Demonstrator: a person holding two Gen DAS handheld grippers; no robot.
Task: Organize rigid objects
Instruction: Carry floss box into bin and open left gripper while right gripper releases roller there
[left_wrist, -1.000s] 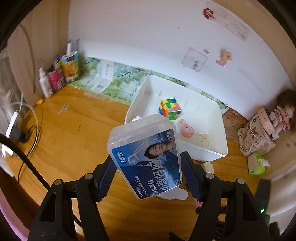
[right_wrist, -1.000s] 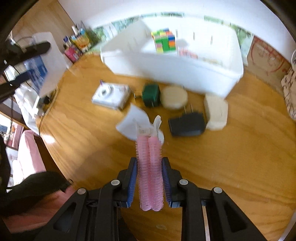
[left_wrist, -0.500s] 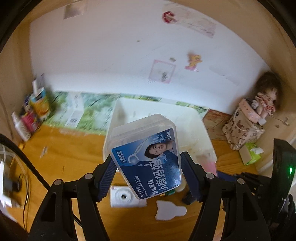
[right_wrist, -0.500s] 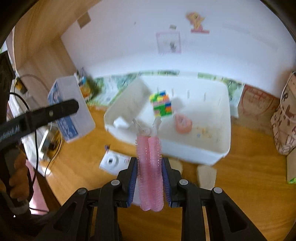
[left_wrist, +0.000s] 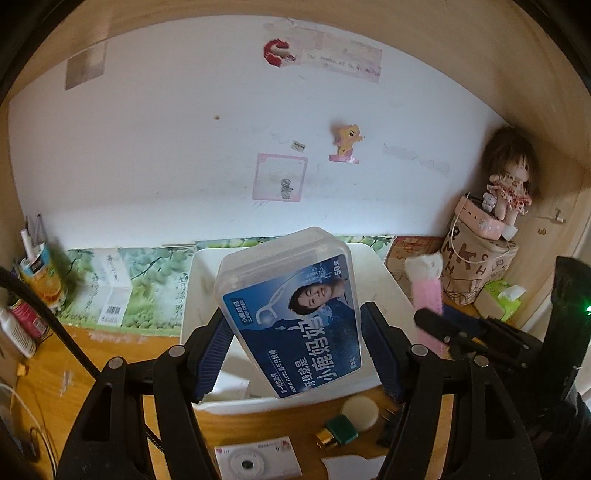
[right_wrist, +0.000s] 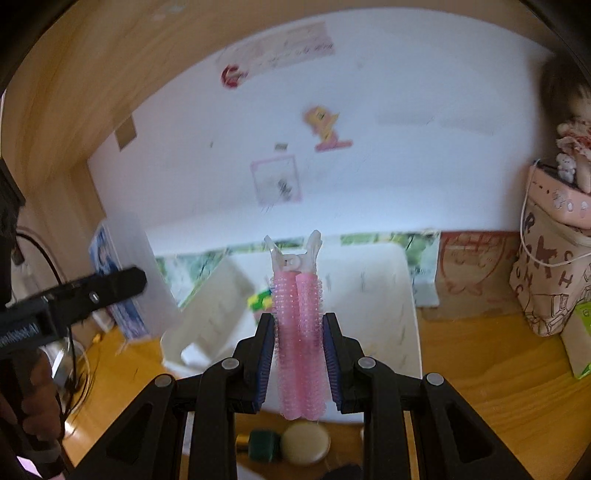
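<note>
Left wrist view: my left tongs clamp the clear floss-pick box, raised over the white bin on the tabletop. My right tongs pinch the pink hair-roller clip upright, above the same bin's near wall.

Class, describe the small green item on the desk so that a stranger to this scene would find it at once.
Start at the big white bin on the wooden desk and look just below its near wall. There, left of a round cream disc and touching it, lies the green item. It alone is dark green with a gold cap; the camera nearby is white.
</note>
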